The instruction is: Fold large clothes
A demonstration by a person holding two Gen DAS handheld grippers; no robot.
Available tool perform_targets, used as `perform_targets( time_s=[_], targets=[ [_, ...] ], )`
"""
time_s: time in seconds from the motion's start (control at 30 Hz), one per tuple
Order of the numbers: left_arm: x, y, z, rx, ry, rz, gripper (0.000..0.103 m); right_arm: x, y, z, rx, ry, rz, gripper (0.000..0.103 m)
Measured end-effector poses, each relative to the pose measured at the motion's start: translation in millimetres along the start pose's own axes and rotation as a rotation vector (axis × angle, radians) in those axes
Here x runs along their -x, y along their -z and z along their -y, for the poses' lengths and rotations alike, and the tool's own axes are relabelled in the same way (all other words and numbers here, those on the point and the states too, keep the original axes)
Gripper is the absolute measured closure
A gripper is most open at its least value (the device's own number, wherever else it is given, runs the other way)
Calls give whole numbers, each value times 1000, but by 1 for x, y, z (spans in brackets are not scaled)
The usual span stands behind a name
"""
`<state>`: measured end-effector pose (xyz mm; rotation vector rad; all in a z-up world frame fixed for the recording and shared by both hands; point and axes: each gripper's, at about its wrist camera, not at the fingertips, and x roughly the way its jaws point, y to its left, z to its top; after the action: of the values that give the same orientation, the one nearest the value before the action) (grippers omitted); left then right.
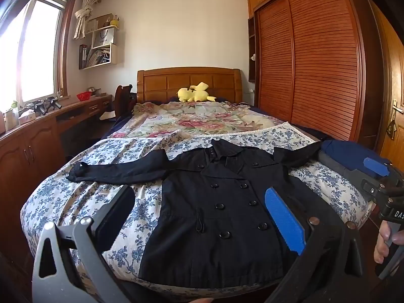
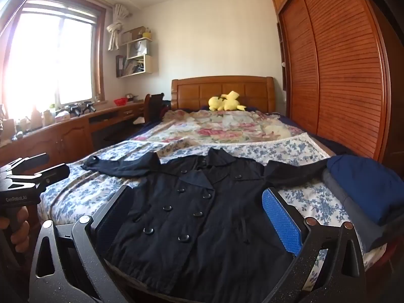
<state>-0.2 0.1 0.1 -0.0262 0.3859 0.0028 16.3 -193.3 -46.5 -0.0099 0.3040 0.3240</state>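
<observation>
A dark double-breasted coat (image 1: 222,202) is spread flat on the floral quilt (image 1: 75,197); the left gripper (image 1: 202,217) and right gripper (image 2: 199,217) are held wide apart, gripping nothing.

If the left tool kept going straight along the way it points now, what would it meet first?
Most likely the dark coat spread flat on the bed, around its buttoned front. The left tool is open, tilted slightly downward, with nothing between it and the fabric; exact depth is unclear.

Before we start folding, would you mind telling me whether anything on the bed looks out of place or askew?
Nothing looks damaged or spilled. The black coat lies flat and buttoned on the blue floral sheet, sleeves spread sideways. Its right sleeve end runs up against the folded blue and grey clothes.
</observation>
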Motion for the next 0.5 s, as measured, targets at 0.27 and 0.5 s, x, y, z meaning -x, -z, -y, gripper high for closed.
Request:
perform_targets(
  time_s=[0.27, 0.5],
  targets=[
    [-1, 2, -1, -2, 7, -10, 0, -2, 1, -1, 9, 7, 0, 0],
    [-4, 5, -3, -3, 4, -8, 0, -2, 1, -1, 0, 0, -1, 0]
  ],
)
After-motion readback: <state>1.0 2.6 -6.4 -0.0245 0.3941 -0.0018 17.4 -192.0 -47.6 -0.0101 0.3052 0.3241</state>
